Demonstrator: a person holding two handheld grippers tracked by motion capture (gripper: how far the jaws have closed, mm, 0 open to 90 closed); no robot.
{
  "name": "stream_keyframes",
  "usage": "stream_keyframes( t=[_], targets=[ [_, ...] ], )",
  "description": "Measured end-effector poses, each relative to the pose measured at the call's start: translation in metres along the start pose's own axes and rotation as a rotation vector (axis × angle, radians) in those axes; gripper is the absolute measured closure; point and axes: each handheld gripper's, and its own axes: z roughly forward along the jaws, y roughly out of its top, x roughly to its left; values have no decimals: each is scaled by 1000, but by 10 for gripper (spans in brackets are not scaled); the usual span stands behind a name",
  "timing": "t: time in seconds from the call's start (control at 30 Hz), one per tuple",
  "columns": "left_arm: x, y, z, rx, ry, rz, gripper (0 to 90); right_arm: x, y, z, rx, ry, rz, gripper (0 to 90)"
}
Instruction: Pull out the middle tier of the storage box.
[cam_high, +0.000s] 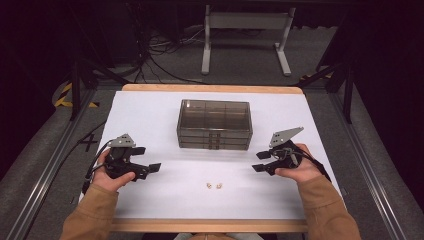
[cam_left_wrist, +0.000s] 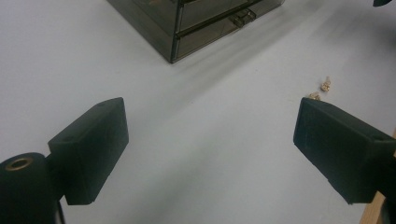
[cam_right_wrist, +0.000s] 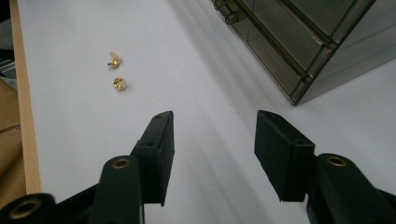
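White desk (cam_high: 150, 115) with wood edging, dark room behind, cables and a table frame on the floor past the far edge. Smoky transparent drawer box (cam_high: 214, 124) sits mid-desk toward the far side, drawers look shut, front latches facing the person.

Two small gold pieces (cam_high: 215, 186) — earrings or studs, too tiny to tell — lie side by side on the bare desk near the front edge, between the two hands, well apart from the box. In the right gripper view they show as two gold pieces (cam_right_wrist: 116, 72), off to the left of the jaws, not between them.

Left gripper (cam_high: 148, 167) rests low at the left, jaws spread wide, nothing in them; the left gripper view has the pieces (cam_left_wrist: 320, 90) just past the right jaw tip. Right gripper (cam_high: 262, 161) at the right, jaws parted too, empty, pointing inward.

Step in hand, as I judge it: pick one gold piece. Doing it well — swing the nearer gripper until a single piece is centred between the jaws, come down nearly to the desk, close slowly on one only. They lie close together, so approach from the outer side to avoid knocking the neighbour. Tiny and rounded, likely to squirt out; grip at the widest part. Other gripper looks best placed to deal with a drawer.
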Motion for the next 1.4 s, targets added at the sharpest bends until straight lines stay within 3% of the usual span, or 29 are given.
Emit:
stream_keyframes(
  t=[0.63, 0.9, 1.3, 1.4],
  targets=[
    [-2, 1, 3, 7, -7, 11, 108, 20, 21, 23, -52, 73, -88, 515],
    [-1, 1, 3, 10, -9, 12, 109, 21, 23, 33, -74, 104, -111, 517],
    [0, 3, 3, 2, -8, 5, 111, 24, 23, 32, -89, 114, -134, 522],
    [0, 4, 4, 4, -10, 8, 112, 27, 22, 30, -98, 97, -164, 522]
  ],
)
